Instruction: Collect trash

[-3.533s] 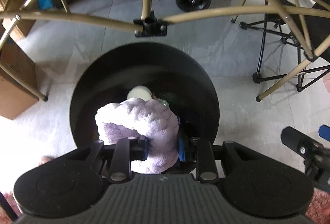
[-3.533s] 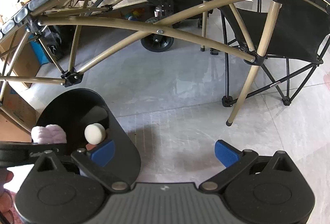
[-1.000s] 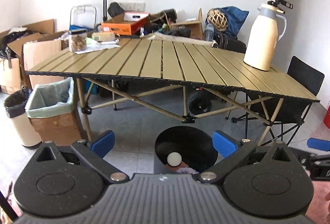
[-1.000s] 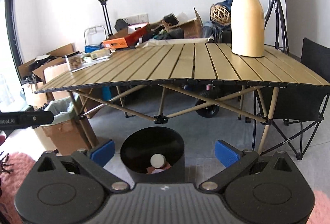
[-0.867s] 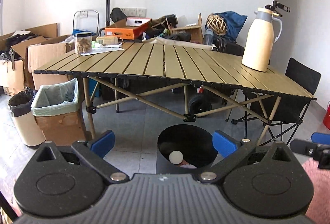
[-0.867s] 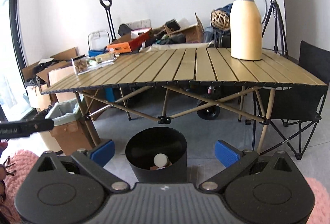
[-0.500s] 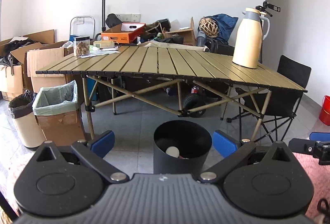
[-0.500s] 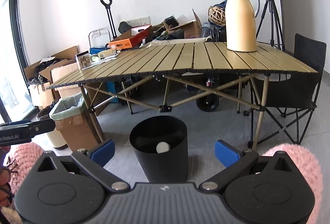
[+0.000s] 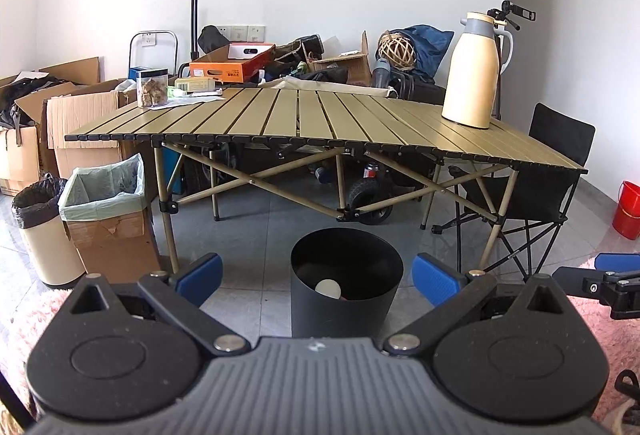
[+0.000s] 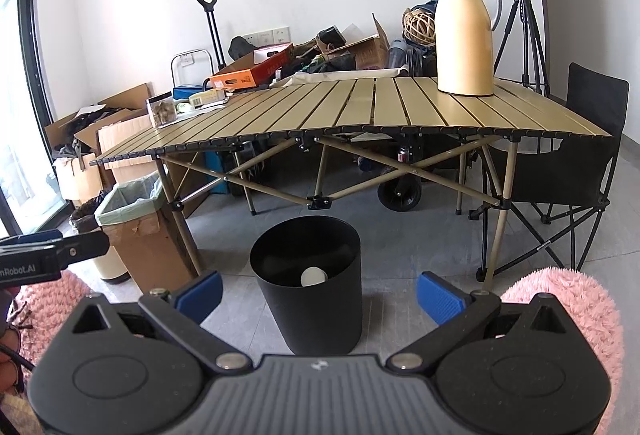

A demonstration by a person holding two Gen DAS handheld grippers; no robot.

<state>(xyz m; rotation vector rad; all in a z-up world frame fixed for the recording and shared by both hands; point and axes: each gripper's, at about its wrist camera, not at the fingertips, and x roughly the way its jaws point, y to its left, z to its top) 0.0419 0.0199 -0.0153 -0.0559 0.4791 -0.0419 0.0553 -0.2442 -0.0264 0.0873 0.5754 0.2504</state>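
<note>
**Q:** Fingers on both sides, what were they doing?

**A:** Fingers point(image 9: 200, 273) of the left gripper point(image 9: 316, 277) were spread wide with nothing between them, and same deal for the right gripper point(image 10: 318, 293), its blue pads point(image 10: 440, 297) well apart and empty. Each one could see the other poking in from the side: the right one showed at the right edge of the left view, the left one at the left edge of the right view.

**Q:** And the trash?

**A:** Sitting in the black bin point(image 9: 346, 299) on the grey floor point(image 9: 256, 235), right ahead of both grippers. A pale round thing point(image 9: 328, 289) lay at the bottom; couldn't tell what else was under it. Behind the bin stood the slatted tabletop point(image 9: 320, 119) with a cream thermos point(image 9: 474, 75) on the right end and a clear jar point(image 9: 152, 89) at the far left corner. A lined cardboard box point(image 9: 106, 219) stood left of the table leg, a black folding chair point(image 9: 548, 171) on the right, pink fluffy rug point(image 10: 568, 303) near the grippers.
</note>
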